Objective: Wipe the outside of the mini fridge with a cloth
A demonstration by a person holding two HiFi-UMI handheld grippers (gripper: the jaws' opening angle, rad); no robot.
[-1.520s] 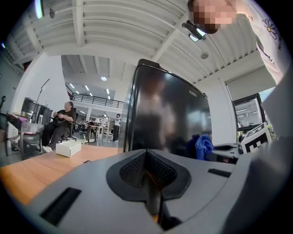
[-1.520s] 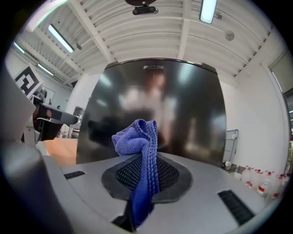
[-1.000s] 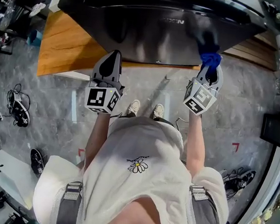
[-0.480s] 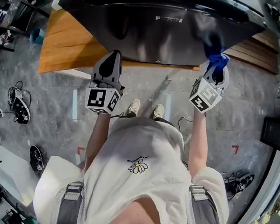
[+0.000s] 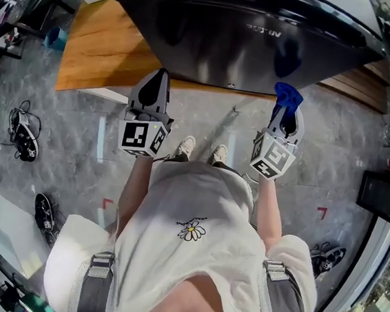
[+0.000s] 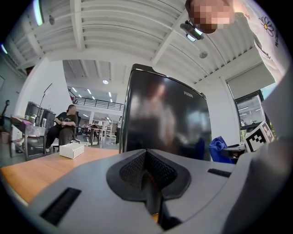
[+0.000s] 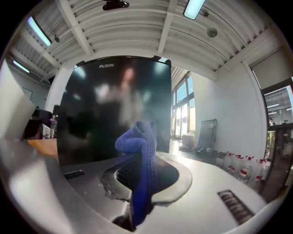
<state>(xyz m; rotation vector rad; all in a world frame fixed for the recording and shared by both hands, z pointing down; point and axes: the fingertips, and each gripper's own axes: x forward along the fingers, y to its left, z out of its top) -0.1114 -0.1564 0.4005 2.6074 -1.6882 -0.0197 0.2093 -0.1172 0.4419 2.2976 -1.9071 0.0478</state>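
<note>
Mini fridge [image 5: 241, 46] is my ref: black, glossy door facing the rig, standing on the wooden platform [image 5: 95, 51]. R gripper [image 5: 287, 112] is in front of the door's right part, low down, jaws pinching the blue cloth [image 5: 287, 94]. Cloth runs down betw the jaws and bunches out past the tips toward the door. In head view I see the bunch right at the door's bottom edge, w/ its dark reflection in the door above. Can't confirm actual contact w/ the door from any view.

L gripper [image 5: 153, 88] is in front of the door's left part, near the platform's front edge. Jaws are pressed together w/ nothing betw them, and it's apart from the fridge.

L gripper view: platform stretches left of the fridge w/ a white box [image 6: 72, 150] on it, and a seated person [image 6: 64, 122] further back on that side. R gripper view: red-capped bottles [image 7: 241, 168] right of the fridge. Wearer's shoes [image 5: 201, 150] are on the grey floor in front of the fridge, betw both grippers.
</note>
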